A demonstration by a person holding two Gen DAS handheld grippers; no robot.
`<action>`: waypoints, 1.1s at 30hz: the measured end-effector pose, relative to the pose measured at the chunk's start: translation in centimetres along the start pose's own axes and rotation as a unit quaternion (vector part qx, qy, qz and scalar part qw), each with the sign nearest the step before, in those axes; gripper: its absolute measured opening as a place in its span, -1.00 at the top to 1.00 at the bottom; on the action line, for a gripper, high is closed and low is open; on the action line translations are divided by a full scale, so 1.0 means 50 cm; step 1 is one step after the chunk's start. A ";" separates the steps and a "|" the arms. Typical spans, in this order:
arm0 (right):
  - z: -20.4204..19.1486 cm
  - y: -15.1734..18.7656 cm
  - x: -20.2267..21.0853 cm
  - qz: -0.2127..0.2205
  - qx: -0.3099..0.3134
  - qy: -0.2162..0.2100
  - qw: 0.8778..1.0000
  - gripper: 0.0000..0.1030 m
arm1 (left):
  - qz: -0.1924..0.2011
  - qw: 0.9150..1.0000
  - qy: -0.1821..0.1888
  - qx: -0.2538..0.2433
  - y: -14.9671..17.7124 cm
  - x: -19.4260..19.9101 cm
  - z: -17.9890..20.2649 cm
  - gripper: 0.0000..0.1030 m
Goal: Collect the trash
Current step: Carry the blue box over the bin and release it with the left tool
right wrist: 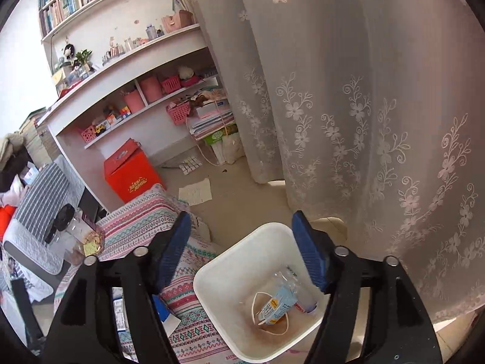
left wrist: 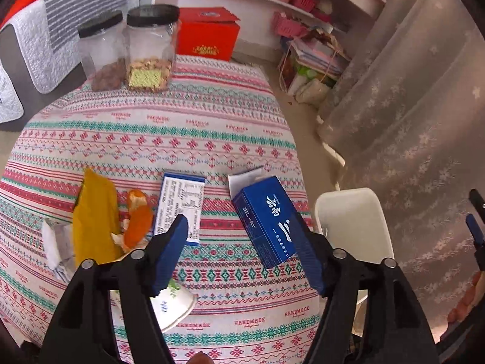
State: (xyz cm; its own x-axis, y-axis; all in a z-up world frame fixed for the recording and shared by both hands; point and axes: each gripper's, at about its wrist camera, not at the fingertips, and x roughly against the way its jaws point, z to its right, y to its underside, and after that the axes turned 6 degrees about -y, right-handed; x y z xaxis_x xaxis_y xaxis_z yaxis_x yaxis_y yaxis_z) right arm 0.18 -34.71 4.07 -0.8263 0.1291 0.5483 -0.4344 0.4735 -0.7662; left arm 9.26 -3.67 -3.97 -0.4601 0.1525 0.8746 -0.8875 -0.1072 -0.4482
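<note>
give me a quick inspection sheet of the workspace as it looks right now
surface: table under a patterned cloth, by a lace curtain
job's things: blue box with its flap open, white box, orange peel, yellow wrapper, crumpled paper and a paper cup lie on the cloth; white bin beside the table holds some trash
clutter: two jars at the far edge
grippers: left hand-held gripper open over the boxes, empty; right hand-held gripper open above the bin, empty
cables: nothing seen
surroundings: shelves, red box on the floor
</note>
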 end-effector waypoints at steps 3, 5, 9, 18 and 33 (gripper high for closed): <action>0.019 -0.011 0.016 0.018 -0.011 0.000 1.000 -0.74 | -0.051 0.998 -0.009 0.026 -0.004 -0.075 0.039 -0.40; 0.028 -0.020 0.019 0.023 -0.011 0.002 1.000 -0.86 | -0.081 0.995 -0.011 0.061 -0.010 -0.119 0.048 -0.43; 0.038 -0.035 0.015 0.012 -0.007 0.000 1.000 -0.86 | -0.124 0.985 -0.047 0.112 -0.018 -0.190 0.072 -0.52; 0.053 -0.046 -0.005 -0.043 0.000 -0.012 0.999 -0.86 | -0.154 0.976 -0.083 0.128 -0.014 -0.264 0.083 -0.35; 0.107 -0.062 0.034 -0.016 -0.032 -0.030 0.999 -0.86 | -0.008 1.000 0.030 0.002 -0.037 -0.055 0.206 -0.10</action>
State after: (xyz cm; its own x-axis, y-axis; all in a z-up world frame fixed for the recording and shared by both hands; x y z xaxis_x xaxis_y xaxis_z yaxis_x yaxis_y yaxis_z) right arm -1.80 -40.62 5.59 -0.8332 0.0610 0.5497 -0.4392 0.5310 -0.7247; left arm 12.44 -14.04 -3.67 -0.4470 0.2134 0.8687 -0.8945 -0.1084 -0.4337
